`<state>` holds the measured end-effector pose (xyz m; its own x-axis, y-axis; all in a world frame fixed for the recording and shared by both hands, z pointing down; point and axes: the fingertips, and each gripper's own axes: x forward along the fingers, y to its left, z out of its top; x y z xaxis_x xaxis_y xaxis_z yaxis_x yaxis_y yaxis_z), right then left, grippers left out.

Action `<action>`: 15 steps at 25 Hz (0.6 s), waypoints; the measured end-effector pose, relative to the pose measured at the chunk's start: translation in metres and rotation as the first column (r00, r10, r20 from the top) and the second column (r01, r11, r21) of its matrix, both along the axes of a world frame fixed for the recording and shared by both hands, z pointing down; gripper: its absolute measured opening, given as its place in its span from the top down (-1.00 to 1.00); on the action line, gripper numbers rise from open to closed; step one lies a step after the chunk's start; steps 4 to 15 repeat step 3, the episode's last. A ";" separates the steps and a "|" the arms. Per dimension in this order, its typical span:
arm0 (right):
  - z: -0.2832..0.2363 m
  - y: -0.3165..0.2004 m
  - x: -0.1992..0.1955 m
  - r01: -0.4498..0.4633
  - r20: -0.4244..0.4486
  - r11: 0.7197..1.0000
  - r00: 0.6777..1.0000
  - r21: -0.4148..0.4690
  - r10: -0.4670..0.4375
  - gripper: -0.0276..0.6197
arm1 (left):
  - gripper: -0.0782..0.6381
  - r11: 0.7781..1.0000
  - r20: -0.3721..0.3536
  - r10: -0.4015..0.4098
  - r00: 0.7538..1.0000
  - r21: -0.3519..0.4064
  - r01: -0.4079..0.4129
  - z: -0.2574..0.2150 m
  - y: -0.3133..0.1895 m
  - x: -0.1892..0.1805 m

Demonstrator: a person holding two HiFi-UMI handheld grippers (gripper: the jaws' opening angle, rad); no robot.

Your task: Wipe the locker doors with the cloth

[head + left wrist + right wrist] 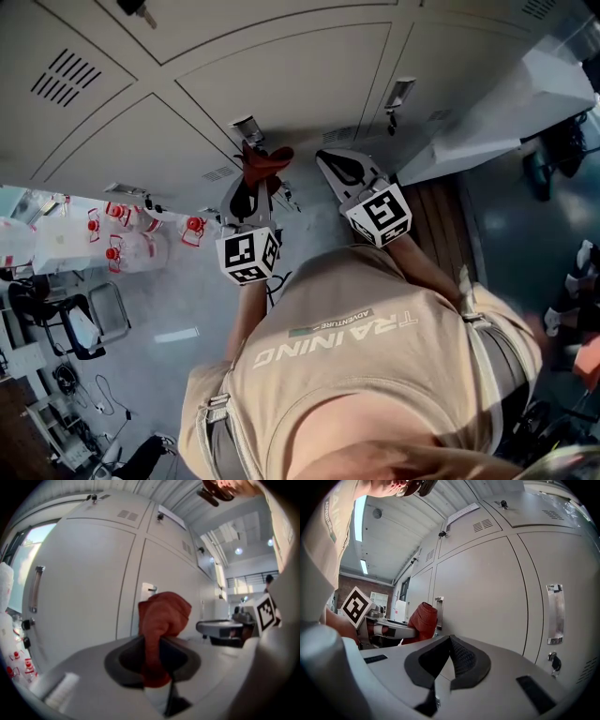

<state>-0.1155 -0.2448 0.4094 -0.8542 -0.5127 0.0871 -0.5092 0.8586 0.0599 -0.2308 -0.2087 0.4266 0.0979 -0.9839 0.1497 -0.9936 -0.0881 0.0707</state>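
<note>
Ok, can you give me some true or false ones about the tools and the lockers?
1. The left tool grips a red cloth. True.
2. The right tool holds a cloth too. False: its jaws are together with nothing between them.
3. The locker doors are bright blue. False: they are pale grey.
4. Clear bottles with red caps stand off to the person's left. True.
</note>
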 end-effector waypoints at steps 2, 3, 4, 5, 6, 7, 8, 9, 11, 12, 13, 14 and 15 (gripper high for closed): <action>-0.001 -0.003 -0.001 0.000 0.000 1.000 1.000 0.000 0.000 0.87 | 0.55 1.000 0.000 0.001 1.000 0.006 -0.001 -0.003 -0.004 -0.002; -0.001 -0.004 -0.002 0.001 0.000 1.000 1.000 0.001 -0.001 0.87 | 0.55 1.000 0.000 0.001 1.000 0.010 -0.001 -0.005 -0.006 -0.002; -0.001 -0.004 -0.002 0.001 0.000 1.000 1.000 0.001 -0.001 0.87 | 0.55 1.000 0.000 0.001 1.000 0.010 -0.001 -0.005 -0.006 -0.002; -0.001 -0.004 -0.002 0.001 0.000 1.000 1.000 0.001 -0.001 0.87 | 0.55 1.000 0.000 0.001 1.000 0.010 -0.001 -0.005 -0.006 -0.002; -0.001 -0.004 -0.002 0.001 0.000 1.000 1.000 0.001 -0.001 0.87 | 0.55 1.000 0.000 0.001 1.000 0.010 -0.001 -0.005 -0.006 -0.002; -0.001 -0.004 -0.002 0.001 0.000 1.000 1.000 0.001 -0.001 0.87 | 0.55 1.000 0.000 0.001 1.000 0.010 -0.001 -0.005 -0.006 -0.002; -0.001 -0.004 -0.002 0.001 0.000 1.000 1.000 0.001 -0.001 0.87 | 0.55 1.000 0.000 0.001 1.000 0.010 -0.001 -0.005 -0.006 -0.002; -0.001 -0.004 -0.002 0.001 0.000 1.000 1.000 0.001 -0.001 0.87 | 0.55 1.000 0.000 0.001 1.000 0.010 -0.001 -0.005 -0.006 -0.002; -0.001 -0.004 -0.002 0.001 0.000 1.000 1.000 0.001 -0.001 0.87 | 0.55 1.000 0.000 0.001 1.000 0.010 -0.001 -0.005 -0.006 -0.002; -0.001 -0.004 -0.002 0.001 0.000 1.000 1.000 0.001 -0.001 0.87 | 0.55 1.000 0.000 0.001 1.000 0.010 -0.001 -0.005 -0.006 -0.002; -0.001 -0.004 -0.002 0.001 0.000 1.000 1.000 0.001 -0.001 0.87 | 0.55 1.000 0.000 0.001 1.000 0.010 -0.001 -0.005 -0.006 -0.002; -0.001 -0.004 -0.002 0.001 0.000 1.000 1.000 0.001 -0.001 0.87 | 0.55 1.000 0.000 0.001 1.000 0.010 -0.001 -0.005 -0.006 -0.002; -0.001 -0.004 -0.002 0.001 0.000 1.000 1.000 0.001 -0.001 0.87 | 0.55 1.000 0.000 0.001 1.000 0.010 -0.001 -0.005 -0.006 -0.002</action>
